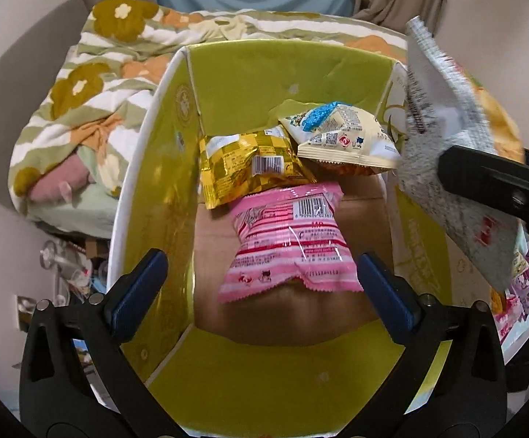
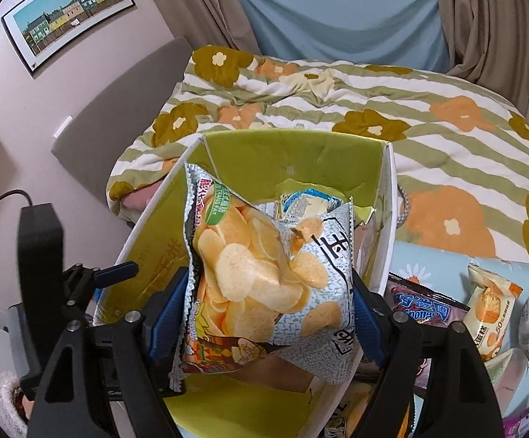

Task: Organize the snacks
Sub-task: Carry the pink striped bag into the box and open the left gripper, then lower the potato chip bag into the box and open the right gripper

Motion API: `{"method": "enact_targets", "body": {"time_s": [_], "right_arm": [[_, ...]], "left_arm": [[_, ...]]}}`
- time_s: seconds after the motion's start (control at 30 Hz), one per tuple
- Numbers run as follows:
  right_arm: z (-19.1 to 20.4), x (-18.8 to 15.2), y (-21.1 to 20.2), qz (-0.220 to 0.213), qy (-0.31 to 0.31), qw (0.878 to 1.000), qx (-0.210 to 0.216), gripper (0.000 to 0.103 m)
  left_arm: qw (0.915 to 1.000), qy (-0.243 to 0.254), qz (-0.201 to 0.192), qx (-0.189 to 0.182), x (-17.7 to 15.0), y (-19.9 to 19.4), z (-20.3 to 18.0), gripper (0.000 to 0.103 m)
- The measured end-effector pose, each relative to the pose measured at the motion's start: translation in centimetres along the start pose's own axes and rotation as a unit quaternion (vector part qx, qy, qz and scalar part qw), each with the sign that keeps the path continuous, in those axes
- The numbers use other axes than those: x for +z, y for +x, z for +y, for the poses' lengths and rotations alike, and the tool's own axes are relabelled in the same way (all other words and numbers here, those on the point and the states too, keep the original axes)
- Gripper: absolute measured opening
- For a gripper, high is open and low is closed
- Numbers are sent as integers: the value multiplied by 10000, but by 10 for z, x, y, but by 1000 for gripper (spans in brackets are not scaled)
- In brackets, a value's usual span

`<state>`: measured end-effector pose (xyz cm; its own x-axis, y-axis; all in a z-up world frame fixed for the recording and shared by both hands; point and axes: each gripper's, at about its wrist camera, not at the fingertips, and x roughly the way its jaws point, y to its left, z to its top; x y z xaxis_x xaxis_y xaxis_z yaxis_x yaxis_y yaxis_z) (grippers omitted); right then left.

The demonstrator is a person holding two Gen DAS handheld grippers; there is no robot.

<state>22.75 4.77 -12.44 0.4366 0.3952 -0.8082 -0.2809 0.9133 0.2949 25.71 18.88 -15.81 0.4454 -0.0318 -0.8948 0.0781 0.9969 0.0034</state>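
Left gripper (image 1: 261,277) hanging over the open box (image 1: 228,372), jaws spread wide, nothing pinched. Pink striped packet (image 1: 290,241) lying loose between the two blue pads (image 1: 136,292), flat on the brown cardboard floor, not touched by either pad as far as can be seen. Just ahead of the fingertips: gold checkered packet (image 1: 250,168), overlapping the pink one's far edge. Further ahead and to the right, cream packet with a blue top (image 1: 341,135), leaning on the gold one's corner. Green inner walls all around.

Right gripper (image 2: 268,314) clamped on a chip bag (image 2: 264,266), pads squeezing it from both sides, bag standing up between the fingers and puffing out above them. Held over the box (image 2: 387,219), not down on the floor of it. Same bag (image 1: 447,168) visible off to the right of the left tool, blurry, with a black finger across it.

Off to the right of the right tool, outside the box: loose snack packets (image 2: 491,303) on a light blue surface. Beyond the box, floral striped blanket (image 2: 337,109) on a bed.
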Motion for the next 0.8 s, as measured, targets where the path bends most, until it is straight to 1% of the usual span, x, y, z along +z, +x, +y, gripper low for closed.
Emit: {"method": "enact_targets", "body": {"time_s": [0.17, 0.27, 0.47, 0.63, 0.7, 0.73, 0.77, 0.8], "right_arm": [[1, 6, 14, 167, -121, 9997, -103, 78], [6, 9, 19, 183, -265, 9994, -138, 78], [15, 13, 35, 305, -473, 9984, -95, 78], [12, 7, 52, 429, -417, 9981, -163, 78], [10, 6, 53, 422, -349, 9984, -118, 80], [10, 5, 51, 387, -323, 9987, -60, 84], [10, 5, 49, 351, -323, 9989, -29, 92], [11, 4, 46, 297, -342, 9990, -23, 98]], "left_arm": [[9999, -77, -24, 137, -8, -9, 5, 103], [9996, -200, -26, 185, -11, -11, 11, 103], [9991, -361, 7, 236, -18, -11, 17, 103], [9990, -360, 43, 269, -21, -7, 15, 103], [9989, -388, 51, 242, -23, -6, 14, 103], [9989, -398, 62, 232, -24, -6, 14, 103], [9989, -403, 73, 224, -24, -6, 13, 103], [9989, -407, 80, 219, -26, -6, 12, 103]]}}
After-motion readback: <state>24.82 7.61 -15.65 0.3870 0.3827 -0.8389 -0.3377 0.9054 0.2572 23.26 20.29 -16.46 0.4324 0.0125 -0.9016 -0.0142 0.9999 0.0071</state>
